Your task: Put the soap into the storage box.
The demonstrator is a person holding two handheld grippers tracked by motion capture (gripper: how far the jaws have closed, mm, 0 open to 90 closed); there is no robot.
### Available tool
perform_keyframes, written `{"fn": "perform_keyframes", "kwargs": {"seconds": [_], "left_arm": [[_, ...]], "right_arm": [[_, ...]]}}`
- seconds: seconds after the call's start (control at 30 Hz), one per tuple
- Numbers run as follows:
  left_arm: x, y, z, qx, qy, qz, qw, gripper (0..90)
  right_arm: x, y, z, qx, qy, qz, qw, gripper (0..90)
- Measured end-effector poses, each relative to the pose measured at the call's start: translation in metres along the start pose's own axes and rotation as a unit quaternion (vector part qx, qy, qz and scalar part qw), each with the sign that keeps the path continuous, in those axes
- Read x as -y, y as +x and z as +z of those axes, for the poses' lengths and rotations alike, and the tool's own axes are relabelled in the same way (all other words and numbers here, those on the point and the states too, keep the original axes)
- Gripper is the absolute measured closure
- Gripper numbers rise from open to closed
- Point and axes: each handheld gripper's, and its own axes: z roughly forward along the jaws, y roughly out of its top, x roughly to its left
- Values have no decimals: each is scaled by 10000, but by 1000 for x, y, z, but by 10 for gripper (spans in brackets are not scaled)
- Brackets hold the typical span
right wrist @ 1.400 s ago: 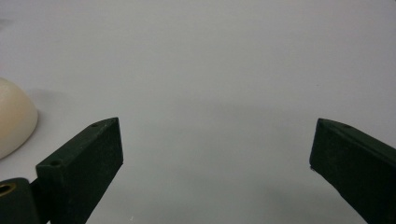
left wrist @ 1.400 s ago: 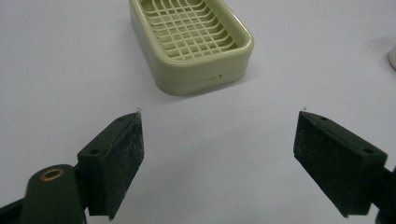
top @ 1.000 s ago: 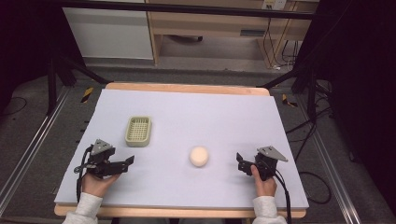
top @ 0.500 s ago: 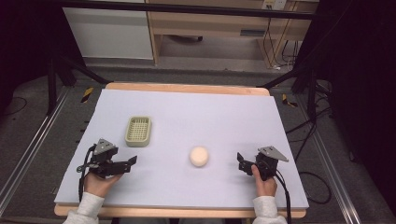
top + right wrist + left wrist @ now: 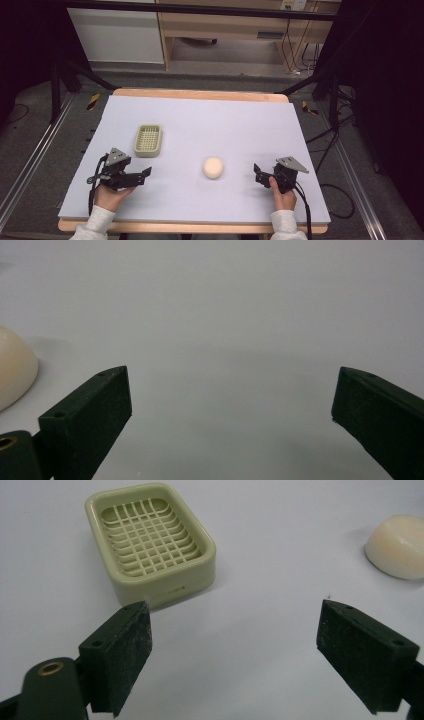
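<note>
Our left gripper [image 5: 142, 173] has swung toward the soap [image 5: 213, 167]; our right gripper [image 5: 258, 172] sits nearer, both spread wide, empty.

A wide pale tabletop [image 5: 240, 125] with a wooden edge carries two things: a pale green slatted soap dish [image 5: 148, 140] toward the left, and a cream round soap bar [image 5: 213, 167] lying near the middle, well apart.
</note>
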Motion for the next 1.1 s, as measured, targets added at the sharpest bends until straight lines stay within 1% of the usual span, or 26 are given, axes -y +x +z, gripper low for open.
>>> {"fn": "perform_keyframes", "kwargs": {"seconds": [0.13, 0.2, 0.3, 0.33, 0.6, 0.77, 0.93, 1.0, 1.03, 1.1], "left_arm": [[-2, -3, 2, 32, 1, 1, 10000, 140], [-2, -4, 3, 38, 28, 42, 10000, 140], [-3, -6, 4, 72, 29, 30, 10000, 141], [-4, -7, 5, 82, 37, 67, 9999, 141], [-5, -11, 7, 77, 76, 127, 9999, 140], [-9, -13, 6, 104, 30, 165, 9998, 140], [-15, -15, 8, 101, 69, 215, 9997, 139], [-16, -16, 8, 105, 47, 216, 9997, 139], [-17, -17, 8, 108, 73, 255, 9996, 139], [-20, -21, 10, 125, 62, 274, 9995, 138]], "right_arm": [[0, 0, 0, -1, 5, -7, 10000, 31], [0, 0, 0, -3, 1, -2, 10000, 31], [0, 0, 0, -2, 6, -8, 10000, 31], [0, 0, 0, -1, 8, -10, 10000, 31], [0, 1, 0, 21, 7, -51, 10000, 31], [0, 1, 0, 36, 4, -71, 10000, 31], [0, 1, 1, 47, 6, -68, 10000, 31], [0, 1, 0, 43, 8, -62, 10000, 31], [0, 1, 1, 48, 10, -63, 10000, 31], [0, 1, 1, 46, 11, -59, 10000, 31]]}}
